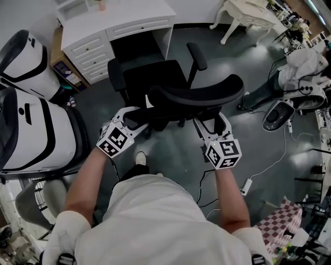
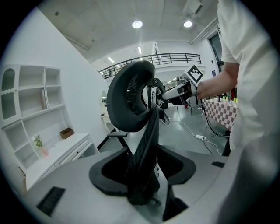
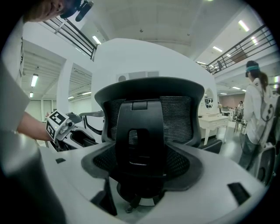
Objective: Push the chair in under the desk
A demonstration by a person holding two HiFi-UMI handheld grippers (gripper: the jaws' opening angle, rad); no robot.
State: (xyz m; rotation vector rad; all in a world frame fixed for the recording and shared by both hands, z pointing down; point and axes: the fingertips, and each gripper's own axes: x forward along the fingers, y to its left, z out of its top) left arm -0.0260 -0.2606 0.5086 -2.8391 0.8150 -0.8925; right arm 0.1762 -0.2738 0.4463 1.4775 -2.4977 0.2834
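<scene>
A black office chair stands on the grey floor facing the white desk, its seat in front of the knee gap. I stand behind its curved backrest. My left gripper is shut on the backrest's left edge; in the left gripper view the mesh edge runs up between the jaws of the left gripper. My right gripper holds the backrest's right side. In the right gripper view the chair's black back spine fills the gap between the jaws of the right gripper.
The desk's drawer unit stands left of the knee gap. Large white-and-black machines crowd the left. A power strip with cables lies on the floor to the right. A white table and a person are at the far right.
</scene>
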